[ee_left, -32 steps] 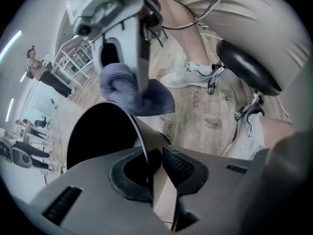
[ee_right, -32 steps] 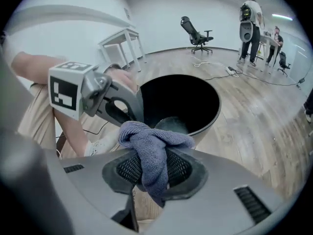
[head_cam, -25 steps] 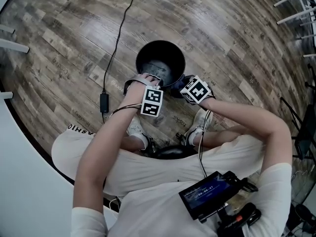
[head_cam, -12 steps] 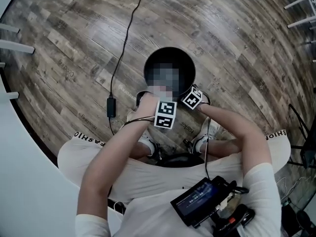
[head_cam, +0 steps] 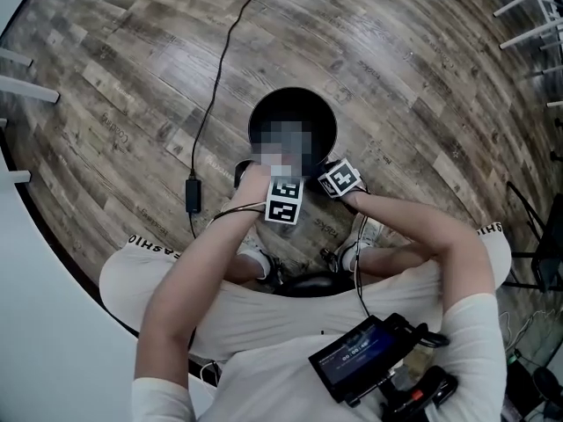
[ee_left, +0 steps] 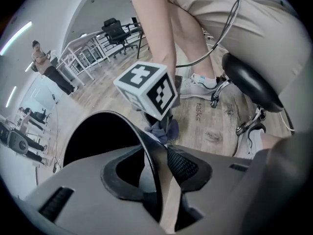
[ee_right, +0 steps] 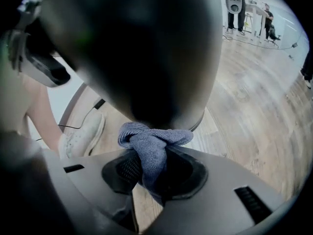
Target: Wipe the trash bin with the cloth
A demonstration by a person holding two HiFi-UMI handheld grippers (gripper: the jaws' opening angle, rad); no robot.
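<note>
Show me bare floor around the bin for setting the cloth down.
Bare floor: beyond the trash bin, toward the picture's top; right of it; and left of the cable. Crowded: the bin's near side, with shoes and stool.

open office-like workspace around me, grey-brown wood-look plank floor [head_cam: 114, 77], black swivel office chair [ee_left: 113, 26] by white metal-framed desks [ee_left: 82, 58], a person [ee_left: 48, 71] standing far off
</note>
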